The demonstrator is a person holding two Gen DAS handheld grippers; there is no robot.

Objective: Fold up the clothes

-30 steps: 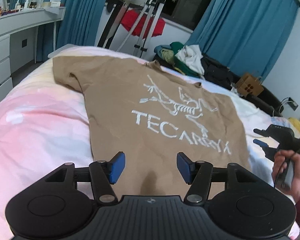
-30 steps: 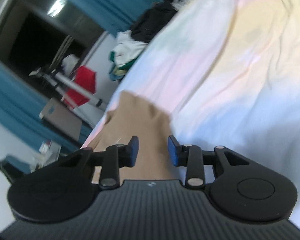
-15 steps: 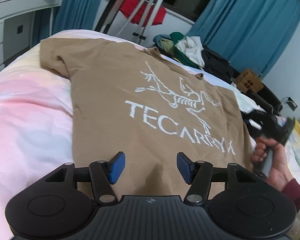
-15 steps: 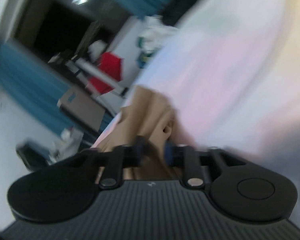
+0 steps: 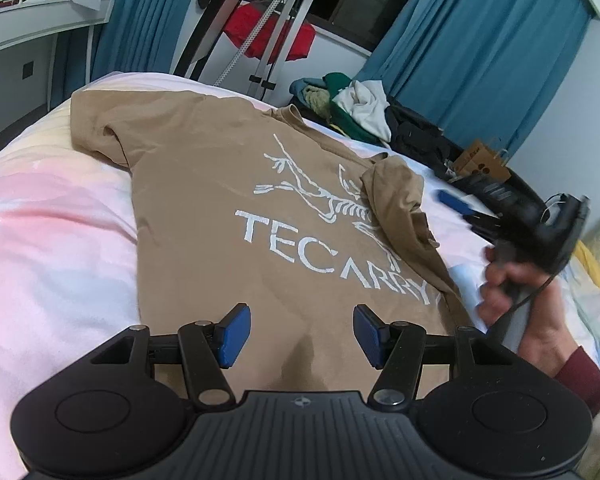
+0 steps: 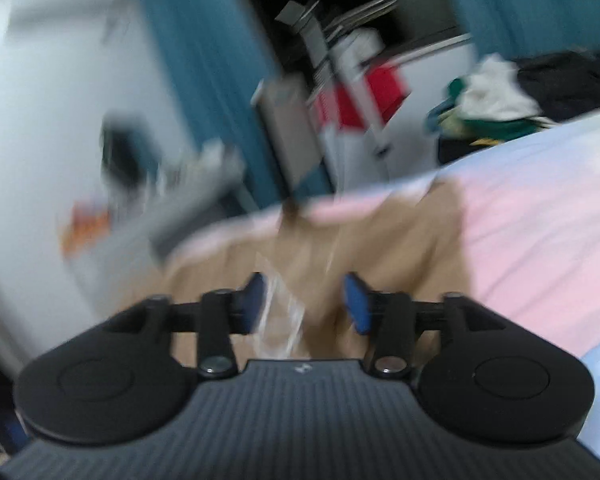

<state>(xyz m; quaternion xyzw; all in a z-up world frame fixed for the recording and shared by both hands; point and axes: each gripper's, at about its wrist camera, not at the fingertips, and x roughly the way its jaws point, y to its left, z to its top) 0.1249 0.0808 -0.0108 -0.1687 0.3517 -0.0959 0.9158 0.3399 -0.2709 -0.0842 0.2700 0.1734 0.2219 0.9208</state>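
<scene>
Left wrist view: your left gripper (image 5: 300,338) hangs low over the bottom hem of the tan T-shirt (image 5: 228,184), its blue pads spread wide apart with nothing between them. The shirt lies face up on the bed (image 5: 48,240), which wears a pastel pink, yellow and blue cover. White lettering and a skeleton print run across the chest. The sleeve on your left lies flat and slightly wrinkled near the far edge of the bed. The sleeve on your right (image 5: 399,204) is flipped inward and sits bunched on top of the print.

Just beside that folded sleeve you can see your right gripper (image 5: 459,210), blurred, held in your right hand (image 5: 515,296) with a dark red cuff at the wrist. One blue pad shows there, clear of the cloth.

Right wrist view: the picture is badly smeared, but the two blue pads (image 6: 355,304) stand apart and hold nothing; the tan shirt (image 6: 379,248) lies beneath and ahead of them, with the pink cover to the right.

Beyond the bed stand a pile of clothes (image 5: 355,104), blue curtains (image 5: 479,48), a metal rack with something red (image 5: 272,36) on it, and a white desk (image 5: 40,24) on your left.
</scene>
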